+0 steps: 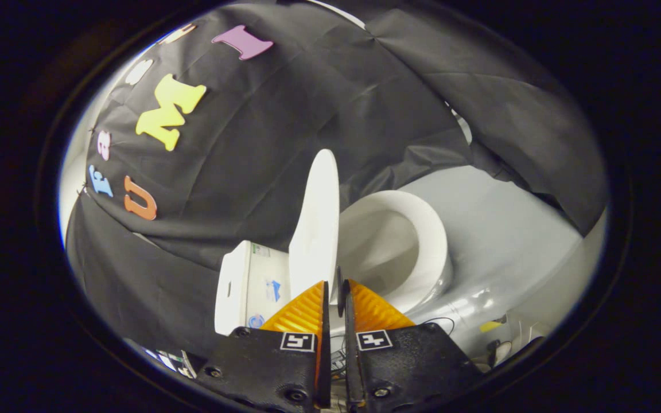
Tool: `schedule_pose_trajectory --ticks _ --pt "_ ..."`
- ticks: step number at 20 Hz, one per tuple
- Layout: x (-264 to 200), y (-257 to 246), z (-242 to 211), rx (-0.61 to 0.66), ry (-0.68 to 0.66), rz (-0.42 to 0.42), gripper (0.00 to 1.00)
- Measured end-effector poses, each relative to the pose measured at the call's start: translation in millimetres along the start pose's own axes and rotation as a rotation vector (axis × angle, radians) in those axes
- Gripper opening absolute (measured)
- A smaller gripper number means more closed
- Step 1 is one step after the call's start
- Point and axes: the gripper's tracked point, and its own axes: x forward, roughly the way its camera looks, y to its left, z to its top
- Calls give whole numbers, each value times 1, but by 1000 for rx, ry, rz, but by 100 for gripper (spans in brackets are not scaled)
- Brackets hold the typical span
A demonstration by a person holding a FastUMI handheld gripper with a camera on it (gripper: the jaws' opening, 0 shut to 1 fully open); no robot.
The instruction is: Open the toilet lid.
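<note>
Two orange fingers (pixel 302 312) of the gripper (pixel 334 287) sit nearly together just before the raised toilet lid (pixel 316 221), best released gently against the tank (pixel 247 287).

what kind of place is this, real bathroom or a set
Most likely a mock-up booth, not a real bathroom: a small white toilet with its lid raised stands on a grey floor, with black cloth draped behind. The gripper is nearly shut, just before the lid.

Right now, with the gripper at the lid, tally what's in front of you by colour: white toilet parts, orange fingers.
White toilet parts: 3 (raised lid, bowl, tank)
Orange fingers: 2, close together at the lid's lower edge, gripper
Total: 5
</note>
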Motion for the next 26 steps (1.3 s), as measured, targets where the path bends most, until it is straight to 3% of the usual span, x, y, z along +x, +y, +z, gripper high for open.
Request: schedule_pose_trajectory --ticks 12,18,26 --pt "-15 80 -6 -184 -12 24 13" --pt "-15 94 -8 -314 -32 -90 13" --pt "-17 150 -18 -378 -28 -45 14"
